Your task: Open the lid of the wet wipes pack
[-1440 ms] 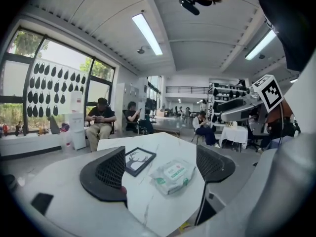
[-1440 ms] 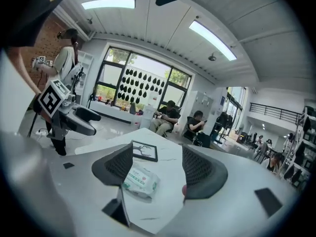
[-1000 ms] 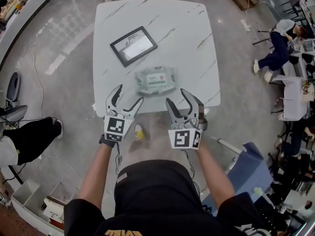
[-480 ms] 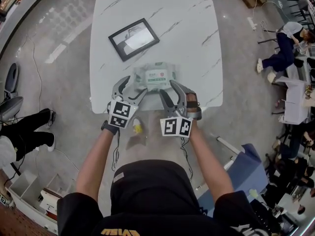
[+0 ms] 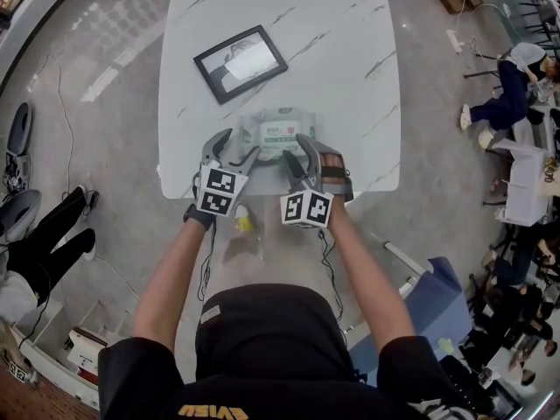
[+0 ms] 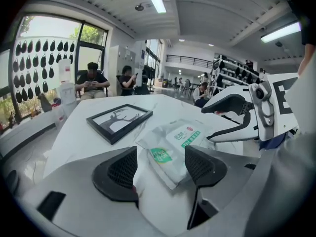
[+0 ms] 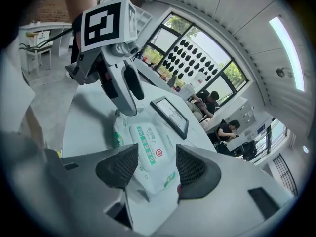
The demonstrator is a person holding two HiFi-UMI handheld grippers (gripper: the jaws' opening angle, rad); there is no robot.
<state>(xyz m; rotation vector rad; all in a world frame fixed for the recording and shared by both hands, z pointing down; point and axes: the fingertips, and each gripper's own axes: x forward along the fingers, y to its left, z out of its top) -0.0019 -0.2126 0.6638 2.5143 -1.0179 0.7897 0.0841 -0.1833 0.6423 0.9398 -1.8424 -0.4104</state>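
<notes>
The wet wipes pack (image 5: 278, 133), white with green print and a white lid label, lies flat on the white marble table (image 5: 350, 51) near its front edge. My left gripper (image 5: 231, 152) hovers at the pack's near left corner. Its jaws have just been closing and stand open, with the pack's corner (image 6: 170, 149) ahead between them, untouched. My right gripper (image 5: 300, 156) is at the pack's near right side, also open. The pack (image 7: 148, 154) lies under and ahead of its pads, clear of them. Each gripper shows in the other's view: the right gripper (image 6: 237, 117) and the left gripper (image 7: 121, 78).
A black picture frame (image 5: 241, 62) lies on the table behind the pack, to the left. The table's front edge (image 5: 262, 195) runs just under both grippers. People sit at tables beyond (image 6: 91, 78). Cables and a small yellow object (image 5: 242, 225) lie on the floor.
Both grippers have come down and forward from the table's edge to the pack's near corners. The left jaws stand narrower than before. The pack has not moved.
</notes>
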